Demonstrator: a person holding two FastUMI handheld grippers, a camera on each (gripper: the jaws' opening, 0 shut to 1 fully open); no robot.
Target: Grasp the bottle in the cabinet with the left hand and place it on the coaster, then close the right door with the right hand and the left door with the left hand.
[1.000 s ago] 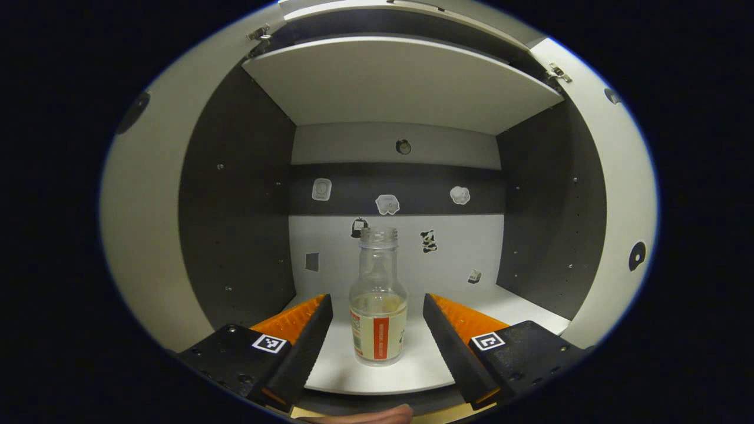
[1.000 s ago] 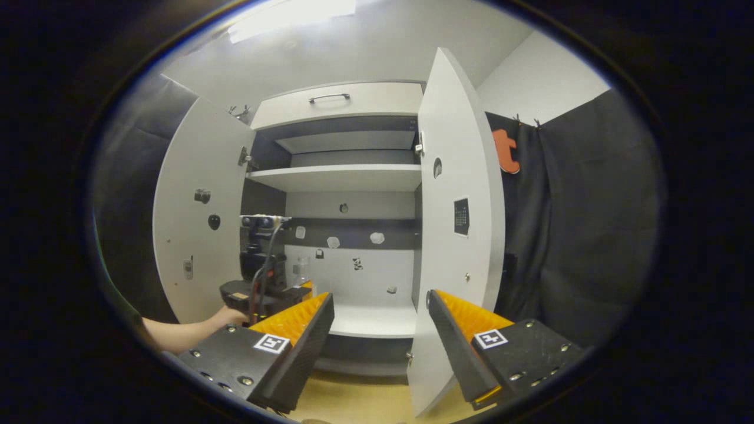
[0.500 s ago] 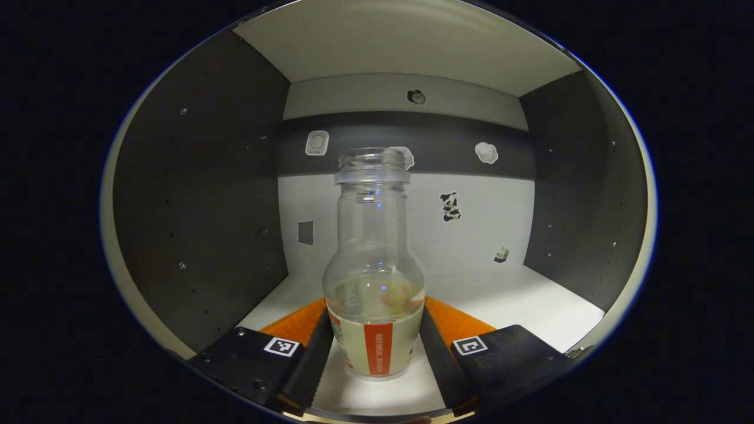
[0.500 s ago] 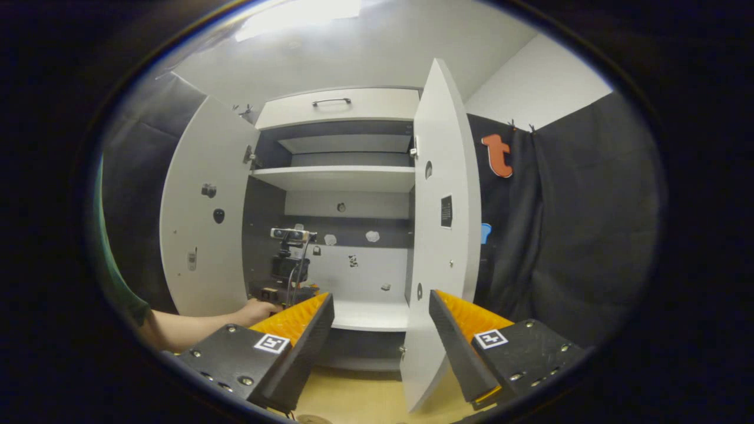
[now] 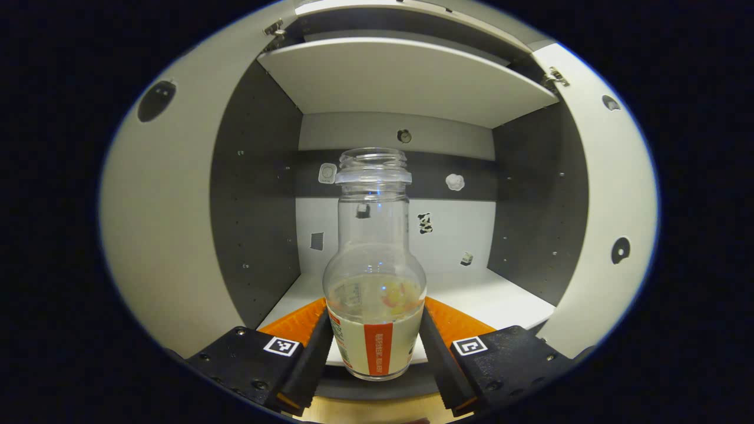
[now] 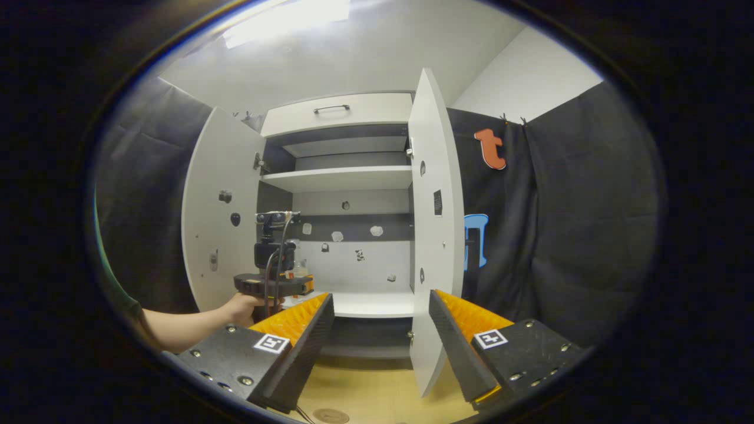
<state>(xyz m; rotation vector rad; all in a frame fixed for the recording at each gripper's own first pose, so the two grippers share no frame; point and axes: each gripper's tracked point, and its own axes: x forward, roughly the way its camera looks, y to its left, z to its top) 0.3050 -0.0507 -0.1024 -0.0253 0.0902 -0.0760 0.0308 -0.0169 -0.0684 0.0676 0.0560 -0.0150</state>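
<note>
A clear glass bottle (image 5: 374,282) with a little pale liquid and a white-and-orange label stands upright between my left gripper's (image 5: 374,309) fingers, which are shut on its lower body. It hangs over the front edge of the cabinet's bottom shelf (image 5: 500,300). In the right gripper view the left gripper (image 6: 297,284), held by a hand (image 6: 238,306), sits at the cabinet's mouth with the bottle (image 6: 298,268) barely showing. My right gripper (image 6: 380,297) is open and holds nothing, back from the cabinet. A round coaster (image 6: 330,416) lies on the wooden table below.
Both cabinet doors stand open: the left door (image 6: 221,218) swung wide, the right door (image 6: 433,235) edge-on just ahead of my right gripper. An upper shelf (image 6: 341,176) and a drawer (image 6: 336,112) sit above. Black cloth hangs to the right.
The left gripper went in around the bottle, shut on it, and has drawn back to the cabinet's front edge with it. The right gripper has backed off slightly.
</note>
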